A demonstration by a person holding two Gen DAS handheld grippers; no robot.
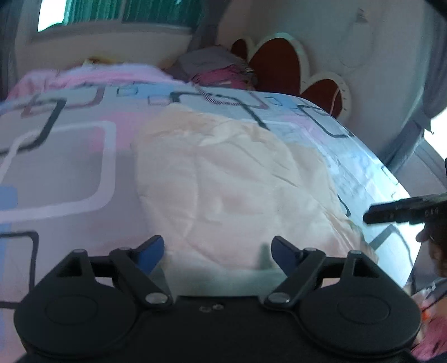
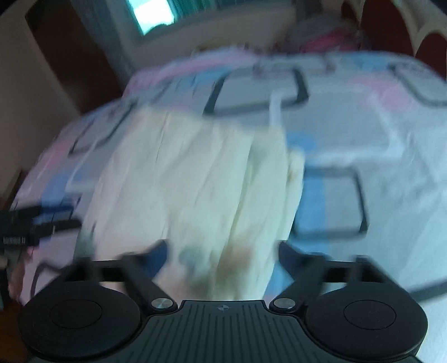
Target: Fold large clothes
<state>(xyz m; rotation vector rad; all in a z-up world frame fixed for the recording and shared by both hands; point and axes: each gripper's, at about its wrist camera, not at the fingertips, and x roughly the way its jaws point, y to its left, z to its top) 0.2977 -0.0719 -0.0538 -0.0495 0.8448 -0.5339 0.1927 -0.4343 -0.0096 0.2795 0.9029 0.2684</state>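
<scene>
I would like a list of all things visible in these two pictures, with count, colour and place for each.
garment: one, pale peach-cream, lying wrinkled on the bed, in front of both claws
bedsheet: one, pink, blue and grey with dark and white square outlines, covering the bed
clothes pile: one, pink and grey, at the far end near the headboard
headboard: one, dark red with cream petal edges, behind the bed
window: one, bright, far wall
left claw: one, black with blue pads, open, nothing gripped
right claw: one, black, open, over the garment's near edge
</scene>
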